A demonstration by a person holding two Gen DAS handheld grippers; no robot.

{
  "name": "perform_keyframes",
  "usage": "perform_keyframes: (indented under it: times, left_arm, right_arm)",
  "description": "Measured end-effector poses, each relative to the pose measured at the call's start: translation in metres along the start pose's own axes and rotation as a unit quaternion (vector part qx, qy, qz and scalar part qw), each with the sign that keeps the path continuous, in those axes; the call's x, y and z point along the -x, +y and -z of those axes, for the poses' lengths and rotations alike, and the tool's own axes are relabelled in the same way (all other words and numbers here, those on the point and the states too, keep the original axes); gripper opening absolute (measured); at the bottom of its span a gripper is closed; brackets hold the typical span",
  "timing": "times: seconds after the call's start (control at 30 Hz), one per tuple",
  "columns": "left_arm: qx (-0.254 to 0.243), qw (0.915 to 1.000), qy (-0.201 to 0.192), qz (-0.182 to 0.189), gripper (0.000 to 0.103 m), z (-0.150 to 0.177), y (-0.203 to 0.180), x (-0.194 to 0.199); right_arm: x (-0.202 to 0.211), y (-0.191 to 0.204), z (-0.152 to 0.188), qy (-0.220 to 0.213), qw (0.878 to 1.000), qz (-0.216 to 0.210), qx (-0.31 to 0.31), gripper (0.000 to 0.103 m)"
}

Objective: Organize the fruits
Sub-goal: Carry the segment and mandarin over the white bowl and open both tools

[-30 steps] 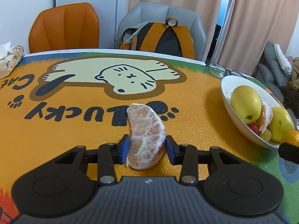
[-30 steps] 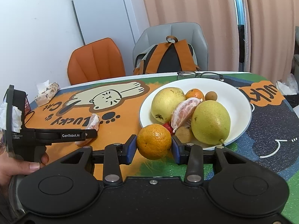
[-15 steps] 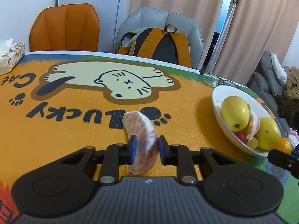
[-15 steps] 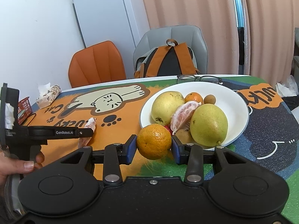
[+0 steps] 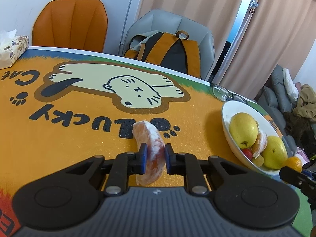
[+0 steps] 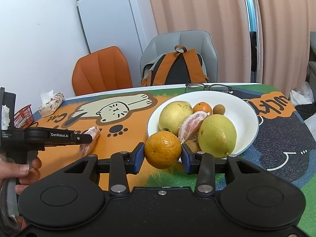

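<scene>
So the key thing here is where the bowl (image 5: 227,122) sits relative to the pomelo wedge (image 5: 150,152): in the left wrist view the bowl is seen at the right edge of the frame, well apart from the wedge, which is pinned at lower centre. The left claw (image 5: 154,159) is closed narrow on the wedge, with the blue pads pressed into its sides. The wedge's long axis is run roughly along the claw's pointing line, so one tip is poked out ahead toward the paw print and the other is tucked back under the claw body. It looks to be lifted a bit off the counter (image 5: 79,138), though that can't be told for sure.

In the right wrist view, the orange (image 6: 163,150) is held in the right claw (image 6: 163,155) at lower centre, just beside the bowl's near rim. So the right hand is judged far nearer the bowl, and a short drop-in is probably all that's needed there. A longer carry toward the right is expected for the wedge.
</scene>
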State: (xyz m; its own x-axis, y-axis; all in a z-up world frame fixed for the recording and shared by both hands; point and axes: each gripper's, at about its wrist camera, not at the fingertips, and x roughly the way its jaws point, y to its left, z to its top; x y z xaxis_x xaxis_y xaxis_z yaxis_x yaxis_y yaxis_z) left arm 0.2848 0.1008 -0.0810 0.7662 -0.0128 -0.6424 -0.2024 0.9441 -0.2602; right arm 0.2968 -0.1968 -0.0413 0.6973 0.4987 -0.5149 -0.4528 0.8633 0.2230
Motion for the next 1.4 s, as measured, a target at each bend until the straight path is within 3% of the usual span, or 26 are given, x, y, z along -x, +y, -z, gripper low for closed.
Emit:
perform_keyframes:
  times: [0.7, 1.07, 1.4]
  left_arm:
    - [-0.020, 0.9988, -0.023, 0.037, 0.014, -0.014, -0.039, 0.017]
    - [-0.057, 0.9948, -0.048, 0.070, 0.014, -0.036, -0.091, 0.027]
    - [-0.085, 0.9898, -0.046, 0.104, 0.014, -0.047, -0.145, 0.012]
  right_arm:
    - [0.011, -0.027, -0.010, -0.025, 1.000, 0.010, -0.013, 0.040]
    - [0.021, -0.053, -0.026, -0.048, 0.998, 0.029, -0.021, 0.040]
    - [0.013, -0.084, -0.038, -0.050, 0.997, 0.044, -0.029, 0.040]
